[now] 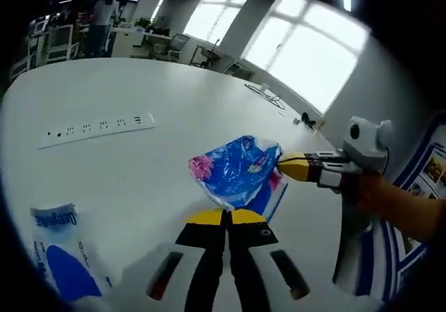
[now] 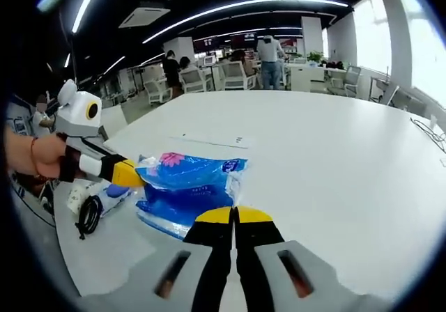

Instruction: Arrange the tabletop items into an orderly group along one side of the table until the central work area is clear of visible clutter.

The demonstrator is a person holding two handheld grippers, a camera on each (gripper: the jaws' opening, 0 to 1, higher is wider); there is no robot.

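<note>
**Blue tissue pack held from two sides**

We log a crinkled, glossy blue plastic tissue pack (image 1: 237,171), just ahead of both jaw pairs. Left gripper (image 1: 224,216) and right gripper (image 2: 234,215) each pinch its edge. Left gripper view adds a flat white power strip (image 1: 96,128); right gripper view, a coiled black cable (image 2: 88,216).

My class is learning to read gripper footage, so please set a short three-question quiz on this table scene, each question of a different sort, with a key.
1. Which thing do the tips of the left gripper and the right gripper both reach? A) the blue packet B) a mug C) a keyboard
2. True or false: the power strip lies on top of the blue packet.
3. Fill in: the left gripper's jaws are ____.
Key: 1 A. 2 false: the power strip lies apart from it on the white table. 3 shut.
</note>
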